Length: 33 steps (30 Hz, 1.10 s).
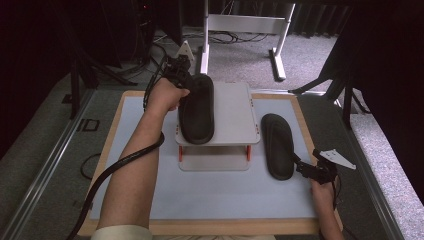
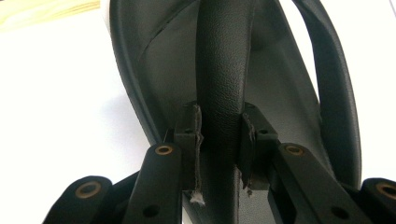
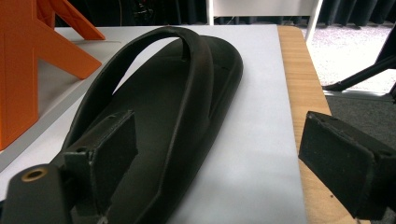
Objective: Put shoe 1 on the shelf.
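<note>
One black sandal [image 1: 196, 109] lies on the small raised shelf [image 1: 235, 107], its strap [image 2: 223, 79] pinched in the left gripper [image 1: 176, 67]. The second sandal [image 1: 278, 146] waits on the table [image 1: 210, 192], the right gripper [image 1: 306, 169] just behind it, jaws wide.

Dim surroundings, washed-out table glare — soft focus

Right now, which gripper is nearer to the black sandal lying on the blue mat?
Right. The right gripper sits open at that sandal's near end; the left gripper is far off, shut on the other sandal's strap over the shelf.
</note>
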Each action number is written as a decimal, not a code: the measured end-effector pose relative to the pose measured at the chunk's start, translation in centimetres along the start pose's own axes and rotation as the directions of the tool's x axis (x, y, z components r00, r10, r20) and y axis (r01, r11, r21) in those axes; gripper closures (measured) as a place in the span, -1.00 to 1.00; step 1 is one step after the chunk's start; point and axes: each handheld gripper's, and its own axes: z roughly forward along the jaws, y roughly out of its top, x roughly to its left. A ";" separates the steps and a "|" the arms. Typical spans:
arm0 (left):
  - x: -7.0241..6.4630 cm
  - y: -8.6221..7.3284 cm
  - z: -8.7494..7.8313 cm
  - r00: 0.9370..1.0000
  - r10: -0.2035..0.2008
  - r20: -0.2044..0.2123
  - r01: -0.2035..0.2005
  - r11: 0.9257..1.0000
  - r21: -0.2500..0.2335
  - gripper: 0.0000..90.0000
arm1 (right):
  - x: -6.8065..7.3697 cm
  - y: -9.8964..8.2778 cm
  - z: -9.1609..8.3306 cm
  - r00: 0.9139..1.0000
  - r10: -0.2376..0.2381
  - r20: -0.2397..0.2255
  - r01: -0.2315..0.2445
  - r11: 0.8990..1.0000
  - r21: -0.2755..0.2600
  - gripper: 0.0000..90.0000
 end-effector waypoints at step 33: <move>3.1 -4.0 -4.4 0.988 0.136 0.079 -0.122 0.980 -0.160 0.29 | 0.0 0.0 0.0 1.000 -0.005 0.001 0.005 1.000 0.009 -0.76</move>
